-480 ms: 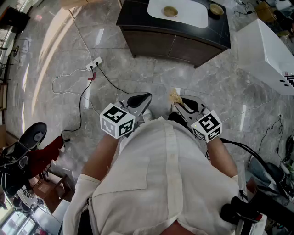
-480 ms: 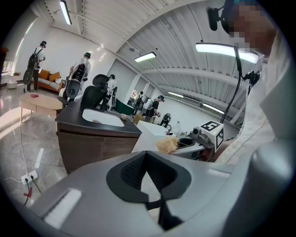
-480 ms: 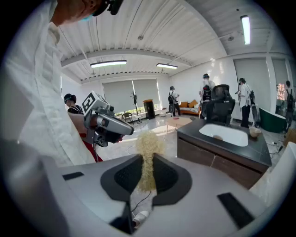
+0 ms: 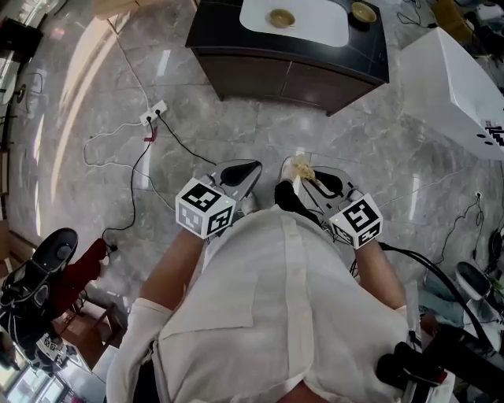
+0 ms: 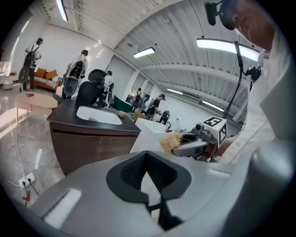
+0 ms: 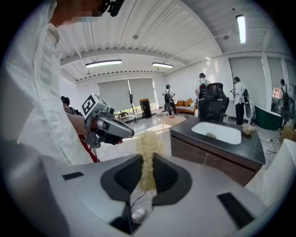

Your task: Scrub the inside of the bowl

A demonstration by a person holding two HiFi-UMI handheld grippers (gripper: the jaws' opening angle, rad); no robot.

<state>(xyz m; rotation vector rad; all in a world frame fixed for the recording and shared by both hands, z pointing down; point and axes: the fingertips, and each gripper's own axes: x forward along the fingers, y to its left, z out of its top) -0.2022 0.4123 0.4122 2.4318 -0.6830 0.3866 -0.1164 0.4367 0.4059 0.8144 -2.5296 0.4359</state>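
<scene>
Fingers (image 6: pixel 124 178) of the right gripper (image 6: pixel 147 162) are pinched on a pale scrubber (image 6: pixel 148 146). The left gripper (image 5: pixel 147 157) is closed on nothing. Since a moment ago the cabinet (image 4: pixel 268 79) with its sink (image 4: pixel 319 24) has shifted a little in the head view and a shoe (image 4: pixel 287 195) has come forward, so I think the person is stepping closer. The bowl (image 4: pixel 281 17) lies in that sink, well apart from both grippers, and scrubbing has not begun.

Open hall with marble floor (image 4: pixel 354 134), strip lights (image 5: pixel 222 44), freestanding sink cabinet (image 4: pixel 291 79).
</scene>
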